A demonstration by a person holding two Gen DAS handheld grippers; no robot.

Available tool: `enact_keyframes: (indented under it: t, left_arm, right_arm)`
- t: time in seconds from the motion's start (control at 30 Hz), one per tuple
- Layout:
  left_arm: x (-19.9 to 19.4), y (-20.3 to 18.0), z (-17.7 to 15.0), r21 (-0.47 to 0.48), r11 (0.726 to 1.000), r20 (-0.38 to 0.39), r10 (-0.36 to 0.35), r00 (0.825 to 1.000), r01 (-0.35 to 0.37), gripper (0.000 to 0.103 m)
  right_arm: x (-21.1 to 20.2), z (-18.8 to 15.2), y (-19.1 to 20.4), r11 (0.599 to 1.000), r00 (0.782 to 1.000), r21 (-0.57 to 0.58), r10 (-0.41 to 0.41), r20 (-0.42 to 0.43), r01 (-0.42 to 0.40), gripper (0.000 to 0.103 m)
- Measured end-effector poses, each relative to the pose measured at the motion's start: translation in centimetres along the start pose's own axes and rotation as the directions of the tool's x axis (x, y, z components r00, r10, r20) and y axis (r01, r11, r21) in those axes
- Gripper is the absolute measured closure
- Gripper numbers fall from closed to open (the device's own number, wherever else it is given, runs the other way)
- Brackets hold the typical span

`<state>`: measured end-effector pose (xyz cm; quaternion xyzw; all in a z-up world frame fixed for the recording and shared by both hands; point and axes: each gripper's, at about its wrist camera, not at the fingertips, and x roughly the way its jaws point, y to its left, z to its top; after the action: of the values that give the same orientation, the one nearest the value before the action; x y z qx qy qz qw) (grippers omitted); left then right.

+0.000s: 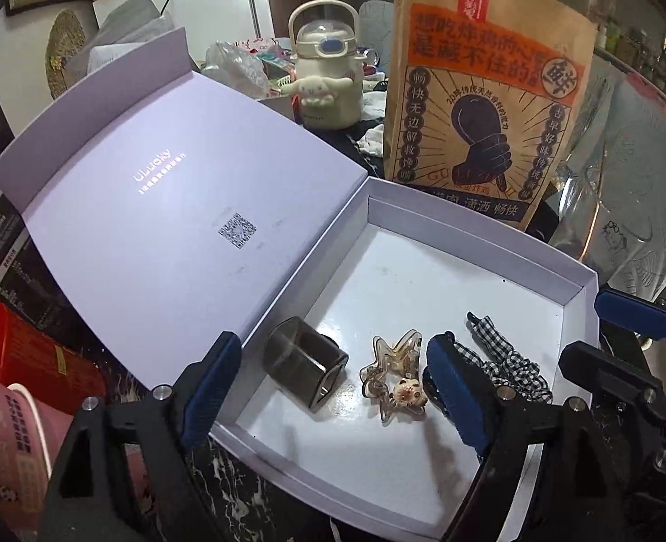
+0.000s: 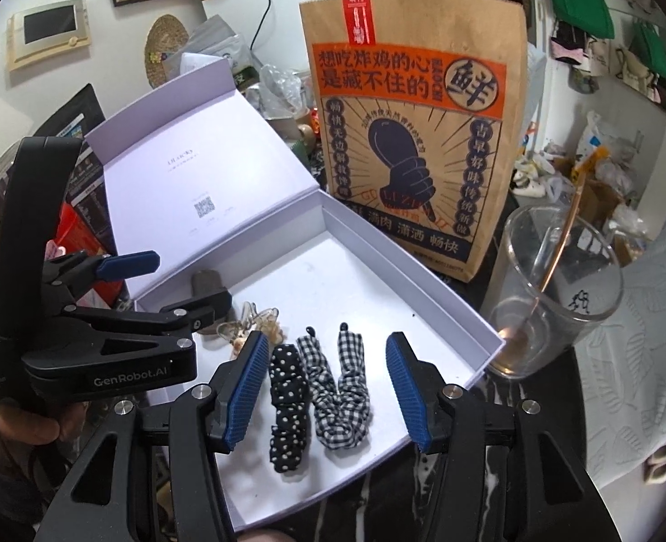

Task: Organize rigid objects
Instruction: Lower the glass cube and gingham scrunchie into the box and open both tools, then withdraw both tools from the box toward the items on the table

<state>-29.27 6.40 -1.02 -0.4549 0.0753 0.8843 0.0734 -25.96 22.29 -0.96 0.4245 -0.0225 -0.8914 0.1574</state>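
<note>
While the lid [image 1: 161, 207] stands folded back at the left, the white box [image 1: 423, 271] lies open on the dark marbled worktop [image 2: 378, 497] and holds every small item. Along its near side, from left to right: a smoky cup [image 1: 305, 363] on its side, a clear star clip [image 1: 391, 370] with a small cat charm, a dotted scrunchie [image 2: 287, 411], and a checked scrunchie [image 2: 344, 388]. The two scrunchies lie just beside each other; in the left wrist view only the checked one shows.

Left hand-held gripper [image 1: 328, 388]: jaws spread wide above the cup and clip, pads touching neither, nothing grasped. In the right wrist view it appears at the left, held by a hand [image 2: 21, 424].

Right hand-held gripper [image 2: 328, 393]: jaws released, standing either side of the two scrunchies with a clear gap at each pad, nothing grasped.

Behind the box stands a brown paper bag [image 2: 416, 135] with orange banner and printed fist. To the right, just beside the box corner, a glass [image 2: 554, 289] holds a copper spoon [image 2: 558, 244]. Farther back in the left wrist view, a cream bottle [image 1: 328, 77] with a handle and a plush figure on its front.
</note>
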Motion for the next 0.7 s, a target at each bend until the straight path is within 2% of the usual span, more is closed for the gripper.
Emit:
enact_keyframes:
  t: [0.33, 0.7]
  left_arm:
    - [-1.9, 1.0, 0.4, -0.019, 1.000, 0.047, 0.003, 0.999, -0.002, 0.018]
    - [-5.9, 1.4, -0.2, -0.040, 0.999, 0.111, 0.009, 0.994, -0.004, 0.018]
  right_arm:
    - [-2.4, -0.1, 1.3, 1.000, 0.999, -0.017, -0.011, 0.038, 0.011, 0.049]
    - [-6.1, -0.2, 3.0, 0.999, 0.995, -0.044, -0.009, 0.094, 0.014, 0.049]
